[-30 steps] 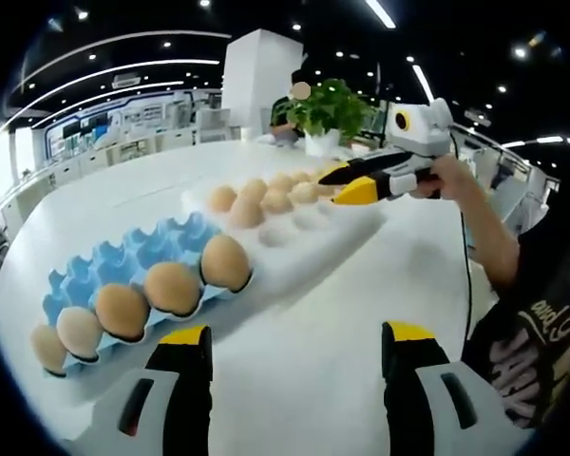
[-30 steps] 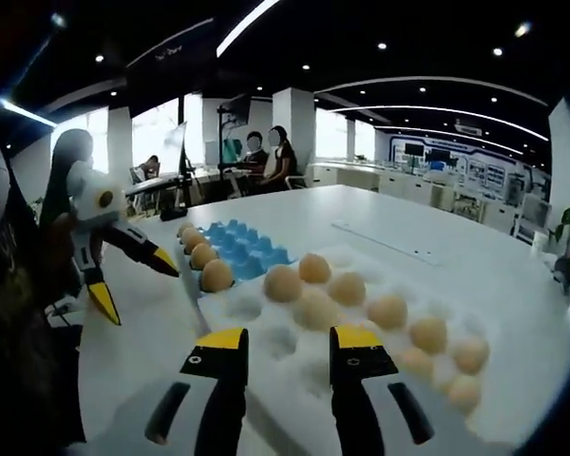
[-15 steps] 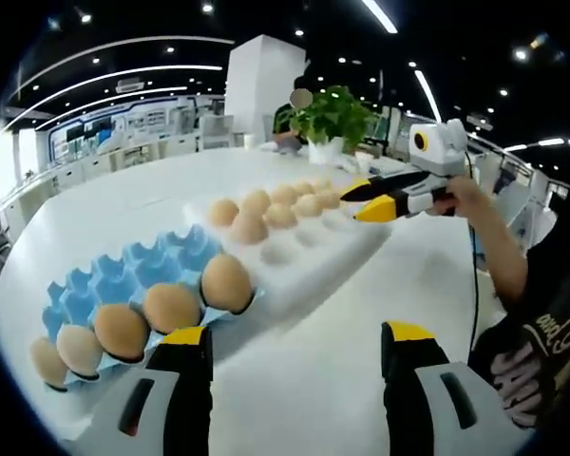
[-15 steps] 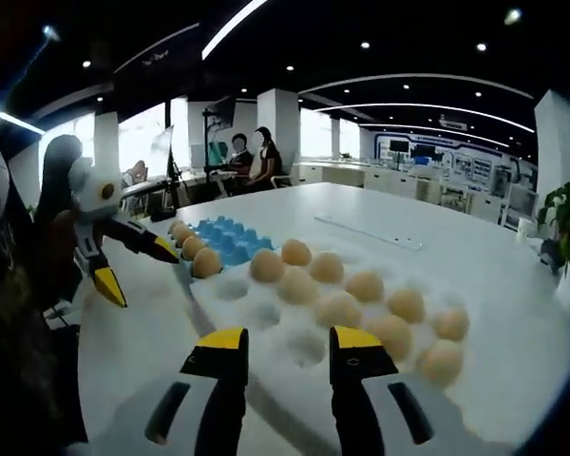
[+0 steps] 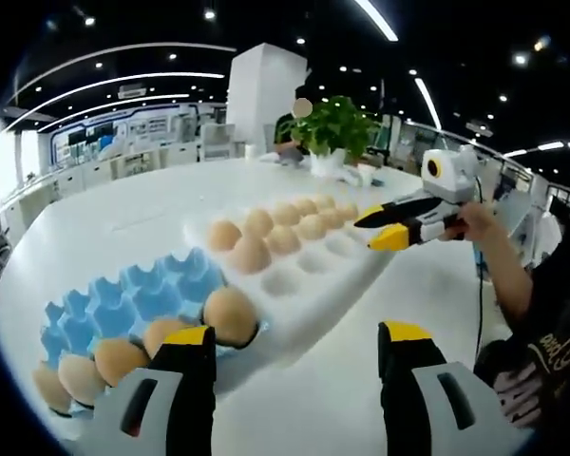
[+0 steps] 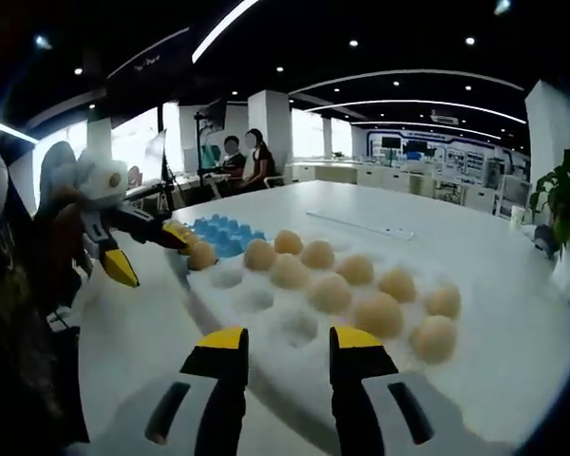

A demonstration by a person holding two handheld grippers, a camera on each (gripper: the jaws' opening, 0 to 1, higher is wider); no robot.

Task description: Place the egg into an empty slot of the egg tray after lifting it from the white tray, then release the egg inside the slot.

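Seen along the left gripper (image 5: 290, 356), jaws apart with nothing between them, rising from 6 o'clock over a white table (image 5: 123, 204); just beyond the left jaw, at about 8 o'clock, a blue egg tray (image 5: 138, 304) with brown eggs along its near edge and bare blue slots behind them; touching or just beside its far end, a white tray (image 5: 337, 275) stretching toward 1 o'clock, with two rows of brown eggs (image 5: 252, 255) on its far side and empty hollows on the near side; at 3 o'clock the right gripper (image 5: 385, 226), held in a hand (image 5: 475, 220), yellow-tipped jaws slightly apart and empty, poised at the white tray's far right edge; behind the trays at 12 o'clock a potted plant (image 5: 337, 123). Seen along the right gripper (image 6: 287, 350), jaws parted and empty at 6 o'clock, directly in front of the white tray (image 6: 266, 351); eggs (image 6: 380, 313) spread across that tray from centre to 3 o'clock, with empty hollows nearest the jaws; past the tray at 10 o'clock the egg tray (image 6: 223, 233), blue slots showing and an egg at its near corner; at 9 o'clock the left gripper (image 6: 157, 252), jaws spread wide with nothing in them, tips near the egg tray; two seated people (image 6: 242, 161) in the background at 11 o'clock.
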